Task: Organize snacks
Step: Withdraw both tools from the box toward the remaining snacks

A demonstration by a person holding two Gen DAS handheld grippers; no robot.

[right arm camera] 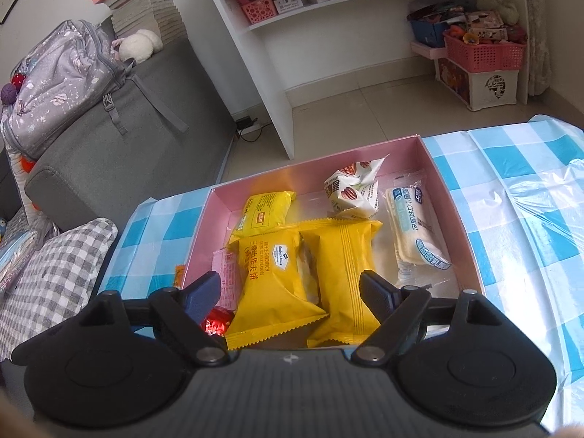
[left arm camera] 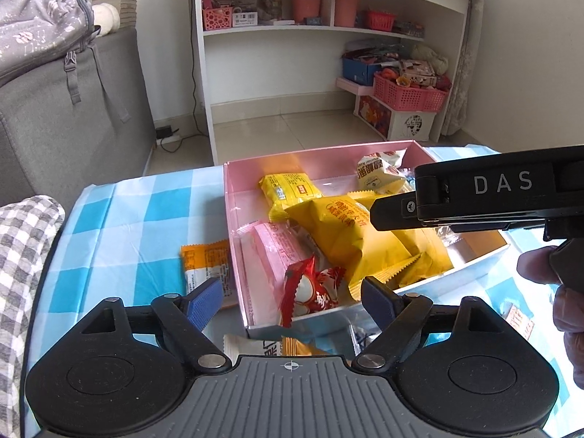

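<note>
My left gripper (left arm camera: pixel 290 297) hovers at the near left corner of the pink box (left arm camera: pixel 233 219), jaws spread wide and holding nothing. My right gripper (right arm camera: pixel 290 292) hangs over the box's near end, jaws likewise wide apart and empty, straddling two yellow waffle packets (right arm camera: pixel 273 284) without visibly touching them.

Contents already in the box: a small yellow packet (right arm camera: pixel 264 211) at the far left, a white nut-print packet (right arm camera: pixel 352 191) at the far end, a long white bread packet (right arm camera: pixel 416 233) along the right wall, a pink wrapper (left arm camera: pixel 272 255) against the left wall, and a red foil candy (left arm camera: pixel 310 288) propped at the near corner.

Outstanding items: an orange-and-white packet (left arm camera: pixel 208 266) lies on the checked tablecloth (left arm camera: pixel 120 219) just outside the box's left wall, near my left pad (left arm camera: pixel 206 301). More wrappers lie under the left gripper, partly hidden; I cannot identify them.

Judged procedure for the step in hand:
1. Use the left gripper for the orange-and-white packet; it is the closer tool.
2. Approach across the packet's short width, pads level with the cloth, to avoid pinching the tablecloth.
3. Grip the body, not the crimped seal, which may slip.
4. Lift clear of the box wall before moving over.
5. Release into the bare floor behind the small yellow packet, not on the existing pile.
6. Keep the right gripper out of the path; the two tools are close here.
</note>
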